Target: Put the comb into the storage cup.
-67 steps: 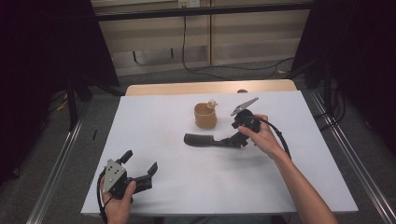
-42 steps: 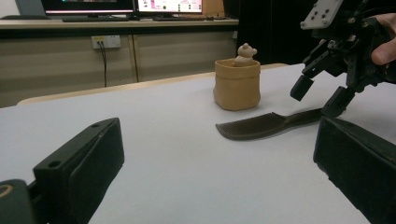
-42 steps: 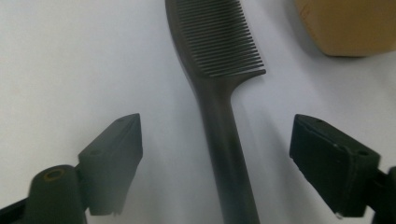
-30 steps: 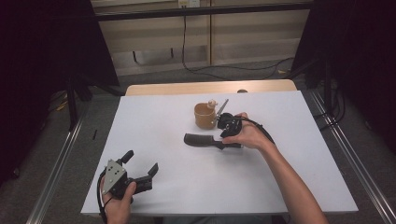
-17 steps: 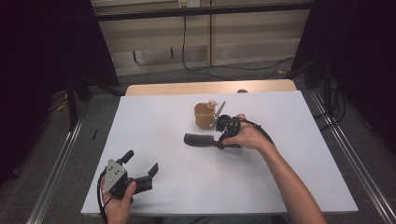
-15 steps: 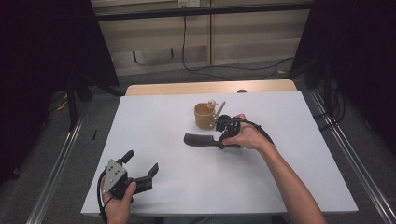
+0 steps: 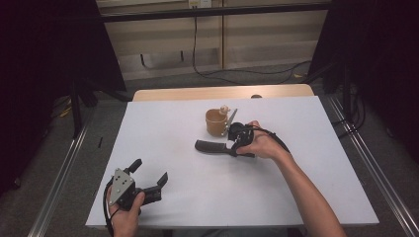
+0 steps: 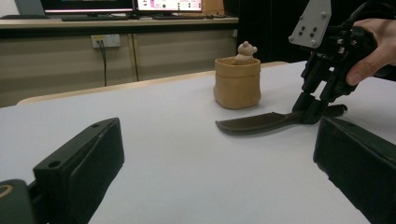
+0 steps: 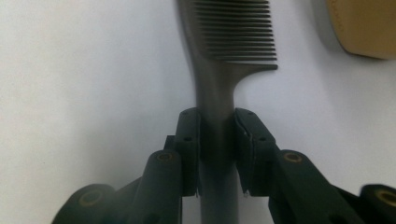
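Note:
A dark comb (image 7: pixel 208 146) lies on the white table (image 7: pixel 296 197), left of the person's right hand. My right gripper (image 7: pixel 232 147) is shut on its handle. In the right gripper view both pads (image 9: pixel 189 140) press the handle, and the comb's teeth (image 9: pixel 236 32) point away from the camera. The left gripper view shows the comb (image 8: pixel 254 123) flat on the table with the right gripper (image 8: pixel 310 109) above its handle. My left gripper (image 7: pixel 149 171) rests near the table's front left edge. It stands open (image 8: pixel 217 140) with nothing between its jaws.
A small tan pot (image 7: pixel 216 122) holding a little bear figure (image 8: pixel 245 49) stands just behind the comb, close to the right gripper; its edge (image 9: pixel 362 25) appears at the top right of the right gripper view. A wooden strip (image 7: pixel 222 93) borders the table's far edge.
My right gripper has moved left and down from beside the pot onto the comb's handle and shut on it. The left gripper has not moved.

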`<state>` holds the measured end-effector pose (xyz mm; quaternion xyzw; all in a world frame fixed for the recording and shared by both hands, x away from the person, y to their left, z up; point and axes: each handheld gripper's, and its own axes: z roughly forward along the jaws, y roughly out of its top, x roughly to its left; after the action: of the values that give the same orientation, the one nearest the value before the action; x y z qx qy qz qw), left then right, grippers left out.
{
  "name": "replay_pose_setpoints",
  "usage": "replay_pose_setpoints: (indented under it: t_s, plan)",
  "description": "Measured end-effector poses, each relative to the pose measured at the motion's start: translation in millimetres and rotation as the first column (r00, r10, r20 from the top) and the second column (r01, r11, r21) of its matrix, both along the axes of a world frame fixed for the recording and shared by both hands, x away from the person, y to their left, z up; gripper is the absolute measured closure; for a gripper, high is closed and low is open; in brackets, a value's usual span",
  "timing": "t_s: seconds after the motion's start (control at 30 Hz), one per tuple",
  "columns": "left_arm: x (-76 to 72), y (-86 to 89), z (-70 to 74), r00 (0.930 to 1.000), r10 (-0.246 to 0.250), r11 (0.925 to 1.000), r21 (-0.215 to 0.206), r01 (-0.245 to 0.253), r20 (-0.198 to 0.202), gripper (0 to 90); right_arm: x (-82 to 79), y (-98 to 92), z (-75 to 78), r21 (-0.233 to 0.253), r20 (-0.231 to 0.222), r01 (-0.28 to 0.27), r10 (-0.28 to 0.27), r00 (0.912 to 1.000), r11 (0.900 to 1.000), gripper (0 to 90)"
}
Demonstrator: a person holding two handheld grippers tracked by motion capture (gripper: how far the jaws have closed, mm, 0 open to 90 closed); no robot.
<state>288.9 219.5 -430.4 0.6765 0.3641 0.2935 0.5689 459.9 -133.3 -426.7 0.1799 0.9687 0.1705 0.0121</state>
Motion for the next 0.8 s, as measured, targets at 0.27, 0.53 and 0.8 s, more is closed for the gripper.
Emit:
replay_pose_setpoints:
  t_s: [0.27,0.53,0.8]
  plan:
    - [0.2,0.5,0.2,1.0000,0.000,1.0000,0.006,0.000,0.002,1.9,-0.8,1.7,0.8,-0.014,0.008,-0.026,0.026,0.9996,1.000,72.8]
    - [0.2,1.5,0.1,1.0000,0.003,1.0000,0.000,-0.003,-0.001,1.9,1.0,-1.9,0.3,0.018,-0.009,-0.014,0.014,0.9999,1.000,72.9]
    - [0.0,1.4,0.3,1.0000,0.002,1.0000,0.002,-0.002,0.000,1.9,0.0,-4.9,5.2,0.056,-0.020,-0.009,0.010,0.9998,0.998,72.9]
